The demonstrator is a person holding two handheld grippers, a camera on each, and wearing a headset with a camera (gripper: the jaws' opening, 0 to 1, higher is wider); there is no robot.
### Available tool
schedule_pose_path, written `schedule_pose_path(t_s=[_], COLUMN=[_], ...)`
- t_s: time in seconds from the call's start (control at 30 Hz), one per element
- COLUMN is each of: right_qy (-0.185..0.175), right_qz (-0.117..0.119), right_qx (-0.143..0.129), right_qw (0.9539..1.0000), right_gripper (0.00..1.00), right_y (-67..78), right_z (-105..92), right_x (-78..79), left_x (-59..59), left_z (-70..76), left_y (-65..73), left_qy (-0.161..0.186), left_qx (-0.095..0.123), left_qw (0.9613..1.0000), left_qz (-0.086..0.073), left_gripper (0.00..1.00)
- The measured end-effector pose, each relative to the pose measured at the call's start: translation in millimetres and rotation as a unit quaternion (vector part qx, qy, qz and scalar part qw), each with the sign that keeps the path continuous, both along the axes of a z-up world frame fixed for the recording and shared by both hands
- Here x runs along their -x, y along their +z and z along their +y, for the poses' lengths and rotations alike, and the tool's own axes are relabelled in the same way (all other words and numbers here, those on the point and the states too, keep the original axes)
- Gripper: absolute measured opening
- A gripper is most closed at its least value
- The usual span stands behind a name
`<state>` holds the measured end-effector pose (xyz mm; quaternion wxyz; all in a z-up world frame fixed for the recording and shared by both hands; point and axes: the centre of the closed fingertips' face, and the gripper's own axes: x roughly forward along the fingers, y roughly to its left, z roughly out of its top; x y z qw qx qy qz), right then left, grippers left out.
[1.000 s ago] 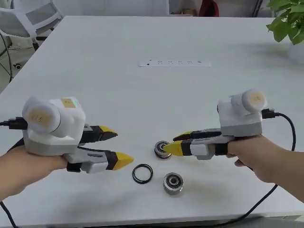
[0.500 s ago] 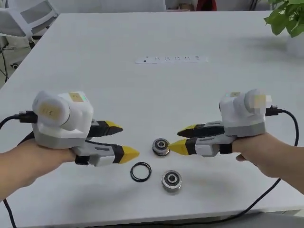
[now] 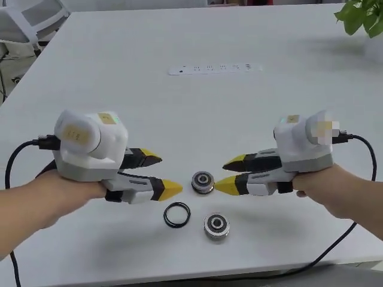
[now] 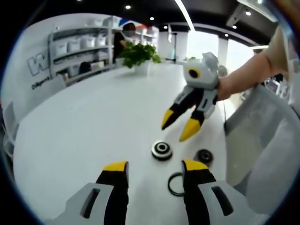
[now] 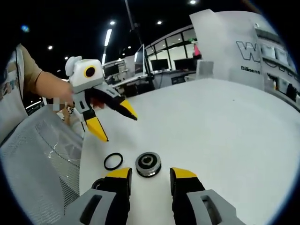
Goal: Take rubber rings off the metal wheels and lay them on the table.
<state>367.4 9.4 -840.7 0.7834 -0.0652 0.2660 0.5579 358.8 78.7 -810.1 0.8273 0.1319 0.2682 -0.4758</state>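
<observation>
Two small metal wheels lie near the table's front edge: one [image 3: 203, 182] sits between the two grippers' tips, the other [image 3: 216, 225] is nearer me. A loose black rubber ring [image 3: 177, 214] lies flat just left of the nearer wheel. My left gripper [image 3: 167, 174] is open, its yellow tips a short way left of the far wheel [image 4: 161, 150]. My right gripper [image 3: 221, 174] is open too and faces it from the right, close to that wheel [image 5: 148, 163] without touching. The ring [image 5: 113, 161] and the left gripper [image 5: 117, 126] show in the right gripper view.
A white power strip [image 3: 214, 69] lies mid-table, well beyond the work. A green plant [image 3: 362, 15] stands at the far right corner. Cables trail from both grippers off the front edge. A grey mesh chair [image 5: 42, 164] stands by the table.
The left gripper has closed in on the far wheel from the left. The right gripper's tips have drawn slightly back from that wheel. Wheels and ring lie as before.
</observation>
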Motion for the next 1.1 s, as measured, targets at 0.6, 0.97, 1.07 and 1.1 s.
schedule_pose_path(t_s=[0.6,0.97,1.07,1.1], right_qy=[0.035,0.035,0.031,0.032], right_qz=[0.000,0.000,0.003,0.002], right_qx=[0.007,0.006,0.004,0.004], right_qw=[0.9993,0.9994,0.9995,0.9995], right_gripper=[0.24,0.19,0.18,0.18], right_y=[-16.6,-21.3,-21.7,-21.7], right_z=[11.1,11.3,10.4,10.3], right_x=[2.4,2.0,1.6,1.7], left_x=[-8.3,-11.0,-10.7,-11.0], left_z=[-13.0,-29.0,-33.5,-35.1], left_y=[-14.1,-21.3,-23.0,-24.0], left_qy=[-0.009,-0.018,-0.022,-0.022], left_qx=[0.001,0.006,0.006,0.006], left_qw=[0.9999,0.9997,0.9996,0.9996], left_qz=[0.011,0.014,0.015,0.015], left_gripper=[0.43,0.38,0.37,0.36])
